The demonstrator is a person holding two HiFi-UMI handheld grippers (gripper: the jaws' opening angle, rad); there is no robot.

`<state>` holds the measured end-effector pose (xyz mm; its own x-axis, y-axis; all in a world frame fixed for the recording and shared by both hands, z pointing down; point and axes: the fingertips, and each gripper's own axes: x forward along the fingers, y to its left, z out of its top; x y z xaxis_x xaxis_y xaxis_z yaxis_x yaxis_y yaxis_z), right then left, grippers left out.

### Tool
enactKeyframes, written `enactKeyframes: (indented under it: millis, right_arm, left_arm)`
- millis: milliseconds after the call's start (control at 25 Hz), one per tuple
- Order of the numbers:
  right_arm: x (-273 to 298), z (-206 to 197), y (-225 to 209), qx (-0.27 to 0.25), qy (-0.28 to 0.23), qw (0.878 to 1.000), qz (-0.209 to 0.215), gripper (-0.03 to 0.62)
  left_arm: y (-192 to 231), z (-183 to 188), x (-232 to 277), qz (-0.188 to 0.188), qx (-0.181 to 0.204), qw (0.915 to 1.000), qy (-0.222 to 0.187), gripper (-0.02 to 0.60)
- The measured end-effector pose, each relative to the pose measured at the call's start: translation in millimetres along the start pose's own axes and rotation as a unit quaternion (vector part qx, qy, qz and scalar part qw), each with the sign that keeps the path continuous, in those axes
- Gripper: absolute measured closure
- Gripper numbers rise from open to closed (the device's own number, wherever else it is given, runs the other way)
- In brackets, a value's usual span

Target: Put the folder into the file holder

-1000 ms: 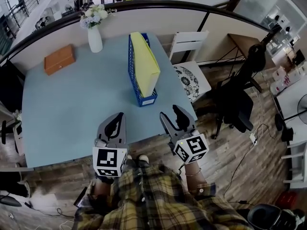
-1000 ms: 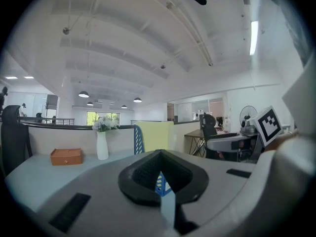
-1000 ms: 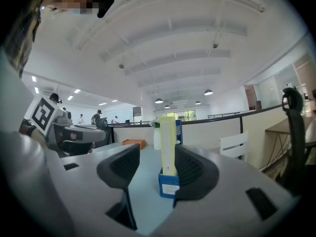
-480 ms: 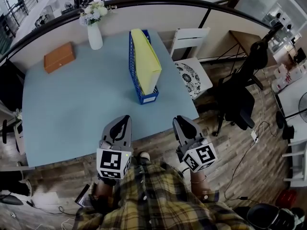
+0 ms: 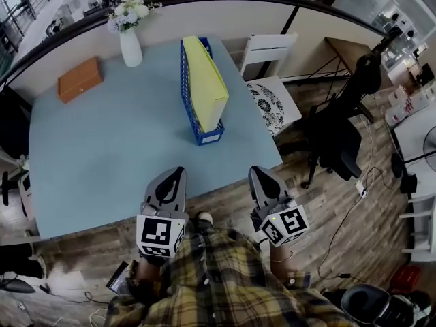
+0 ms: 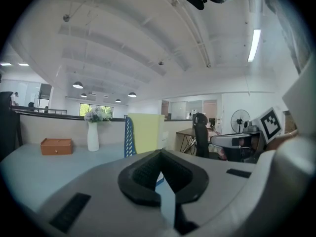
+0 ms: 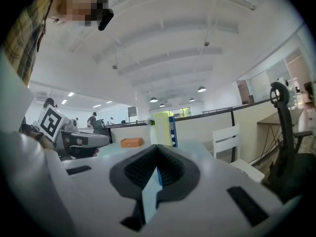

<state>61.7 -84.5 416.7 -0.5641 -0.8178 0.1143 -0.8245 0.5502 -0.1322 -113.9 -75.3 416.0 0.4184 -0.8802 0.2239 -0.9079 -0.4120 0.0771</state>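
Hovering at near edge of bench (image 5: 95, 148), both grippers empty. Left gripper (image 5: 177, 174): jaws shut tip to tip, nothing btwn. Right gripper (image 5: 259, 172): same, jaws closed together, nothing held. Yellow folder (image 5: 204, 80) stands upright inside blue file holder (image 5: 206, 137), well ahead of both jaws, roughly btwn their two lines. White vase (image 5: 129, 46) w/ flowers sits far ahead & left of left jaws. Orange box (image 5: 79, 78) lies further left still. White chair (image 5: 269, 104) is ahead-right of right jaws, just beside bench.
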Motion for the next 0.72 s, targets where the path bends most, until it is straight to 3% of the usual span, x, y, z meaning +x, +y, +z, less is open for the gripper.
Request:
enactKeyframes:
  millis: [720]
  right_arm:
    - [11.7,-4.4,-2.6,-0.001,0.011,1.0,0.001,0.592]
  left_arm:
    - [9.2,-3.7,3.7,0.007,-0.005,1.0,0.004,0.589]
